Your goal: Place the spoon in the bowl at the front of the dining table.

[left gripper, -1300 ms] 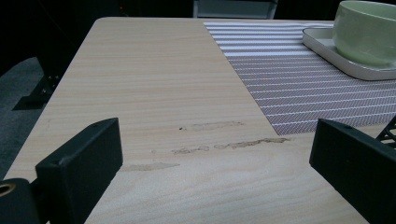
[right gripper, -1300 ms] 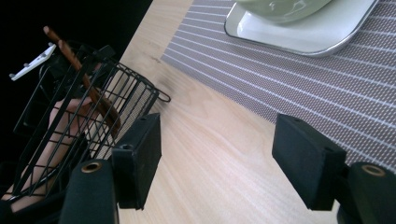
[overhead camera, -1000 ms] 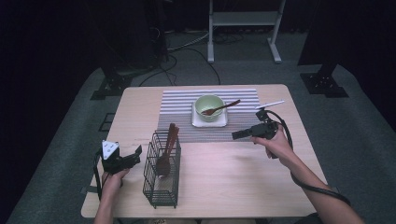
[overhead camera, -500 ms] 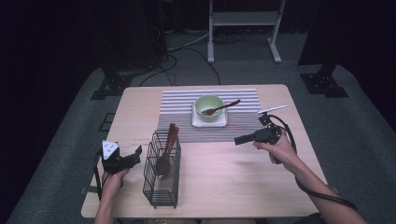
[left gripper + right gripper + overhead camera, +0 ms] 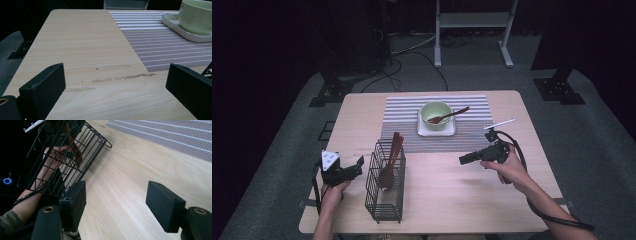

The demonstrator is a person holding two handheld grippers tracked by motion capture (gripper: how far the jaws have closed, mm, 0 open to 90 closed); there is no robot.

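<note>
Swinging your right tool (image 5: 462,160) back from the bowl (image 5: 436,114) toward the wire basket (image 5: 385,185), both tools' jaws open and empty

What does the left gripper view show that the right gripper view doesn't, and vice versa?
Left gripper view: the green bowl on its white tray. Right gripper view: the wire basket with wooden utensils, and the person's left hand seen through it. Shared: the striped mat and the table, with left claw and right claw both open, empty.

Left gripper (image 5: 357,166) low, jaws wide apart and empty, right gripper (image 5: 463,160) held level, jaws parted, pointing left
</note>
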